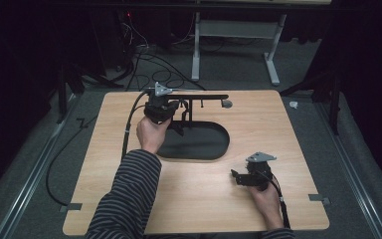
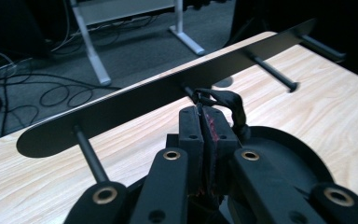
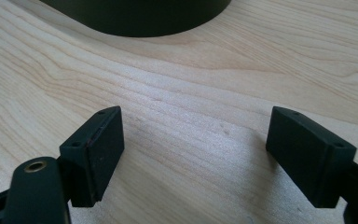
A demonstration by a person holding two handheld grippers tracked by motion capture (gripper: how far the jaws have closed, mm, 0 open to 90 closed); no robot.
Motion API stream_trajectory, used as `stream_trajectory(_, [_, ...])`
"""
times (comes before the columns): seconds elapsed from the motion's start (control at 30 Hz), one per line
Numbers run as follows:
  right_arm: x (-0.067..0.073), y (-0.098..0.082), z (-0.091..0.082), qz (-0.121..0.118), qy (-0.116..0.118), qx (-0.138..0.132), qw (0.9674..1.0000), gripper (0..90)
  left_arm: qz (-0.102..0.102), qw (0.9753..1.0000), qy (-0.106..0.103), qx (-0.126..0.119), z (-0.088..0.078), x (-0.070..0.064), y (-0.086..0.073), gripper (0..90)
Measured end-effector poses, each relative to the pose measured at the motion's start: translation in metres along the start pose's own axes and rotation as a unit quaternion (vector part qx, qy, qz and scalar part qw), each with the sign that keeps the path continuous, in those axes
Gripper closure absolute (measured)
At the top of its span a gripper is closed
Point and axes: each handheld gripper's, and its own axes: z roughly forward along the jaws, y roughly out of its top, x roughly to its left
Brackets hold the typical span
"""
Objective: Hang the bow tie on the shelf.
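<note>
A small black strap, looped and crumpled, is pinched at its end between the pads of the left claw, whose jaws are pressed together on it. It is held just in front of a peg under the black bar of a rack, above the rack's oval base. The bar runs level across the left gripper view, with further pegs jutting from it toward the camera. In the high view the left claw sits at the rack near the far edge of the desk, the hand behind it coming out of a striped sleeve. The right claw lies low over the desk on the near right side, well apart from the rack, its jaws standing wide apart with bare wood between them; the right gripper view shows its pads and the base's rim beyond.
</note>
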Motion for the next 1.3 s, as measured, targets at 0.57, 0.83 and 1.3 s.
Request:
stream_trajectory(0.57, [0.000,0.000,0.000,-0.001,0.000,0.000,1.0000,20.3,-0.009,0.9995,0.029,0.010,0.009,0.005,-0.002,84.5])
stream_trajectory(0.83, [0.000,0.000,0.000,0.000,0.000,0.000,1.0000,20.3,-0.005,0.9998,0.021,0.004,-0.001,0.005,-0.005,78.8])
stream_trajectory(1.3, [0.000,0.000,0.000,-0.001,0.000,0.000,1.0000,20.3,-0.009,0.9998,-0.008,-0.015,-0.025,0.003,-0.009,69.2])
